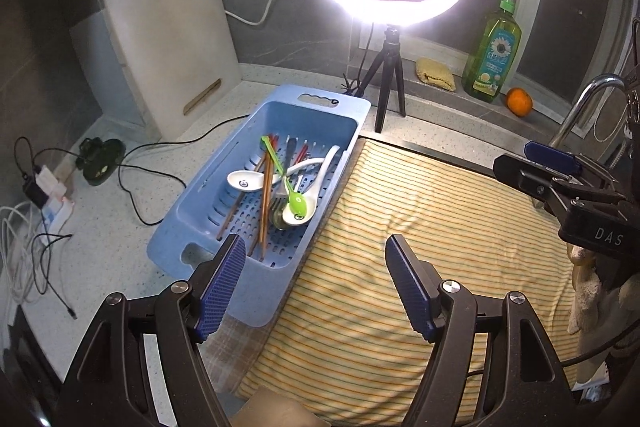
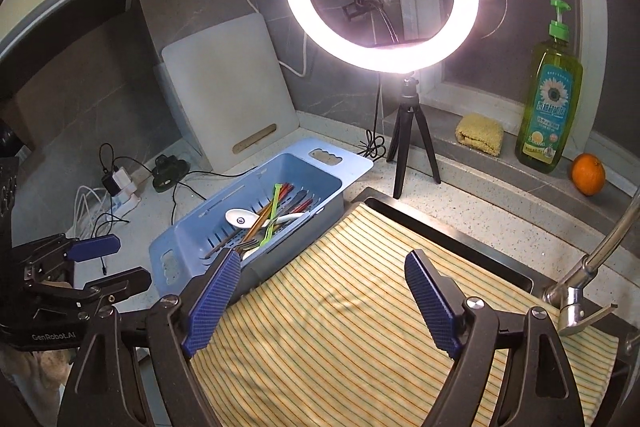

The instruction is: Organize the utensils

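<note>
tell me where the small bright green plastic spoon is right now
In the left wrist view the bright green plastic spoon lies left of centre inside the pale blue plastic drain basket, its bowl resting on a white ceramic spoon.

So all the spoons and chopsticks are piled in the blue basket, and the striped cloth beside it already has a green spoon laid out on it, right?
Not quite: the striped cloth has nothing on it. The green spoon lies in the blue basket with the other spoons and the chopsticks, as the left wrist view shows.
</note>
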Demonstrator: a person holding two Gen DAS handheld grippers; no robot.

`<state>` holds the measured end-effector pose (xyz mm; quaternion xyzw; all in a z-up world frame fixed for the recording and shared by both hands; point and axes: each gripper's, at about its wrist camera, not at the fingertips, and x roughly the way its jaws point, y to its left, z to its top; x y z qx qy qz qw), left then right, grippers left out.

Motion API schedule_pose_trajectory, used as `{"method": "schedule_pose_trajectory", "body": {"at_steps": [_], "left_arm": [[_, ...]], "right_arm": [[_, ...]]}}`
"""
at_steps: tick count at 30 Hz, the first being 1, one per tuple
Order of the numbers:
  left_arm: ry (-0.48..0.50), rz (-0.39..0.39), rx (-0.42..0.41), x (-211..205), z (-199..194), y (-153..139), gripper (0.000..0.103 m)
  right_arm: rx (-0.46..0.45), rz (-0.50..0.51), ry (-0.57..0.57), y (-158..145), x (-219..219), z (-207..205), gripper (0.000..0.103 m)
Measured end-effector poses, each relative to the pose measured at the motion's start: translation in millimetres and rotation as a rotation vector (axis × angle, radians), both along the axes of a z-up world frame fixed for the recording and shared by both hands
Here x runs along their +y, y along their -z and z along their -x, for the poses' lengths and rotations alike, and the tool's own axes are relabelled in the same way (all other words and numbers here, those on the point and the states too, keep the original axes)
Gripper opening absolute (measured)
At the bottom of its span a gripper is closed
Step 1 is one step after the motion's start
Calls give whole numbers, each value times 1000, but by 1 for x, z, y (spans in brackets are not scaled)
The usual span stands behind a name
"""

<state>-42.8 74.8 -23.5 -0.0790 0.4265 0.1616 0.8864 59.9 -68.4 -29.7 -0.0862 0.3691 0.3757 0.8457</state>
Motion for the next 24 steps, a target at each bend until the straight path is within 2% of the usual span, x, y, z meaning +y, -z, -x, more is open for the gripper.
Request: {"method": "schedule_pose_trajectory", "body": {"at_steps": [24], "left_arm": [[18,-8,3,-12,-3,-4,72]], "right_arm": [[12,-12,23,0,-13,-3,82]]}}
